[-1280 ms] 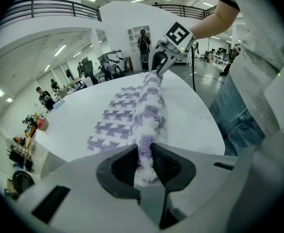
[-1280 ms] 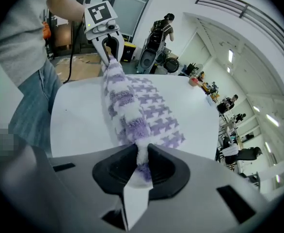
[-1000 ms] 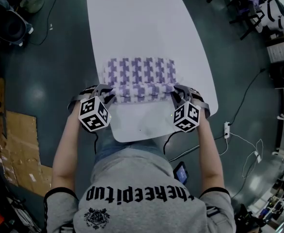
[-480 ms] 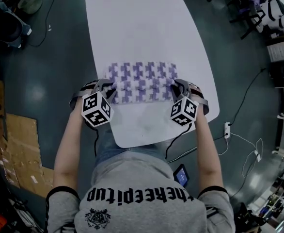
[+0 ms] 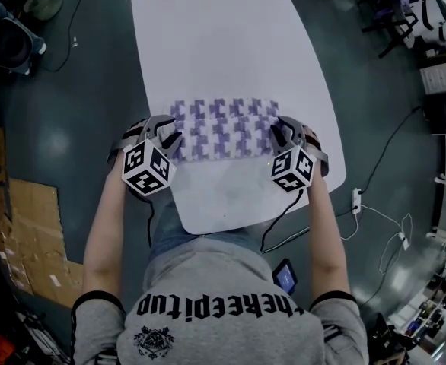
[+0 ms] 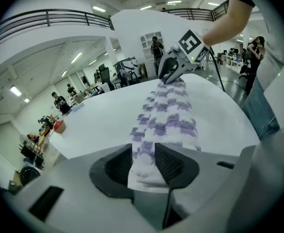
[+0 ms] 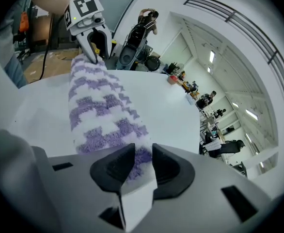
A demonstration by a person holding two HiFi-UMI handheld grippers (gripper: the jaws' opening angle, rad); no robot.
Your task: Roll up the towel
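A purple-and-white patterned towel (image 5: pixel 223 126) lies across the near part of the white table (image 5: pixel 208 36), its near edge rolled into a thick roll (image 6: pixel 166 115) (image 7: pixel 98 106). My left gripper (image 5: pixel 166 135) (image 6: pixel 143 159) is at the roll's left end and my right gripper (image 5: pixel 280 133) (image 7: pixel 143 161) is at its right end. The jaws of both have just been opening. A towel end still lies between each pair of pads, loosely filling the gap rather than being squeezed. Each gripper view shows the other gripper at the far end of the roll.
The table's rounded near edge is just below the grippers, against the person's lap. A red object (image 6: pixel 59 125) stands at the far end of the table. A power strip with cables (image 5: pixel 356 201) lies on the floor at right, cardboard (image 5: pixel 25 226) at left.
Both grippers moved away from the person along the table with the roll. The flat patterned part of the towel beyond the roll got shorter. Both pairs of jaws stand wider.
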